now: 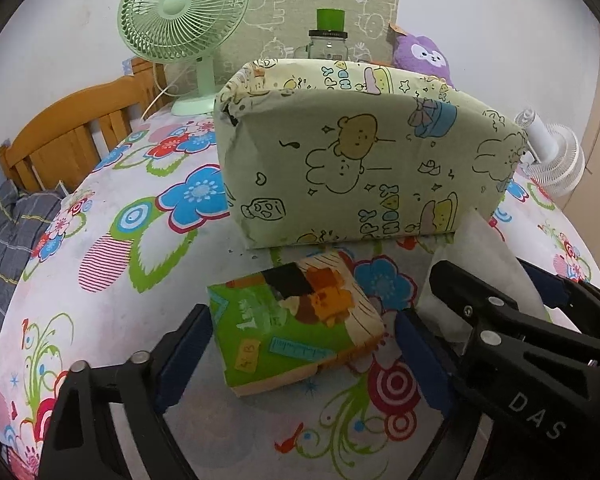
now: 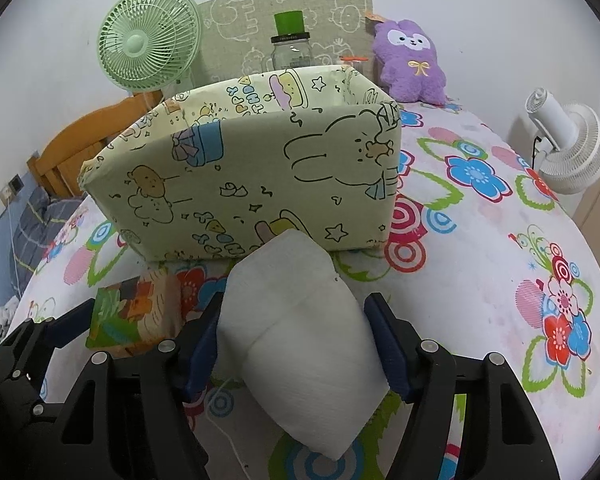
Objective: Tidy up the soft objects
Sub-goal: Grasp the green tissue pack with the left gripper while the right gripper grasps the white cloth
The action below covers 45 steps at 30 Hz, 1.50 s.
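Observation:
A soft colourful cloth block (image 1: 296, 320) with a green face lies on the flowered bedsheet, in front of a pale green cartoon-print fabric box (image 1: 364, 160). My left gripper (image 1: 300, 356) is open, its blue pads on either side of the block, apart from it. My right gripper (image 2: 296, 344) is shut on a white foam roll (image 2: 300, 340), held just in front of the box (image 2: 252, 184). The block also shows in the right wrist view (image 2: 136, 312), at the left. The right gripper and white roll (image 1: 480, 264) show at the right in the left wrist view.
A green desk fan (image 1: 180, 28), a glass jar with green lid (image 1: 328, 40) and a purple plush toy (image 2: 410, 64) stand behind the box. A white fan (image 2: 568, 148) sits at the bed's right edge. A wooden headboard (image 1: 72, 128) is at left.

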Available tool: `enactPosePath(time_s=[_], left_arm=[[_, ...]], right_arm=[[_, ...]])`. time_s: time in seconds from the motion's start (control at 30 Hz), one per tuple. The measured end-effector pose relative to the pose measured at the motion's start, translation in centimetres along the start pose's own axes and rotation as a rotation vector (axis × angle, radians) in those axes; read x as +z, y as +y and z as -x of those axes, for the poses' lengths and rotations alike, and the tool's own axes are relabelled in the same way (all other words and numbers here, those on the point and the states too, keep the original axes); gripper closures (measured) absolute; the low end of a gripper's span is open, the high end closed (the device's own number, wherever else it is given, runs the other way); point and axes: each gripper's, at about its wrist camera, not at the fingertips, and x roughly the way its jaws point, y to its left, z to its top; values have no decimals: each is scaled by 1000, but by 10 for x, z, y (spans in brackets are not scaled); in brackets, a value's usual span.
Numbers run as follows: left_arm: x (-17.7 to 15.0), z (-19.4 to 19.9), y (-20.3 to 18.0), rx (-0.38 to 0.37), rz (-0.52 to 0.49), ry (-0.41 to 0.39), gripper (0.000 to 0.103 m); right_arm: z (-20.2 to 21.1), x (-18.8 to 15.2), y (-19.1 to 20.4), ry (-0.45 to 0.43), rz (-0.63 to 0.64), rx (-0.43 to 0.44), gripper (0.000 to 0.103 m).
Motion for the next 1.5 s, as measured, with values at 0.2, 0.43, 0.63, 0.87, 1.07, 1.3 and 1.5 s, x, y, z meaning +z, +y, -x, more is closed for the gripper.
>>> enactPosePath(time_s=[0.2, 0.43, 0.63, 0.87, 1.07, 1.3, 1.5], left_arm=[[0, -1, -2, -24, -5, 0, 24], [1, 7, -11, -45, -22, -10, 24], [2, 19, -18, -50, -26, -36, 24], [6, 36, -24, -50, -35, -72, 25], [9, 53, -28, -54, -40, -104, 25], [14, 73, -31, -57, -39, -143, 25], [20, 91, -32, -53, -44, -179, 25]], right_arm=[[-2, 1, 0, 5, 0, -1, 33], [6, 1, -3, -6, -6, 4, 33], [20, 2, -6, -31, -5, -2, 33], [38, 5, -8, -61, 1, -9, 33], [58, 10, -7, -90, 9, -18, 33], [81, 15, -5, -132, 16, -21, 33], [98, 20, -3, -164, 23, -18, 33]])
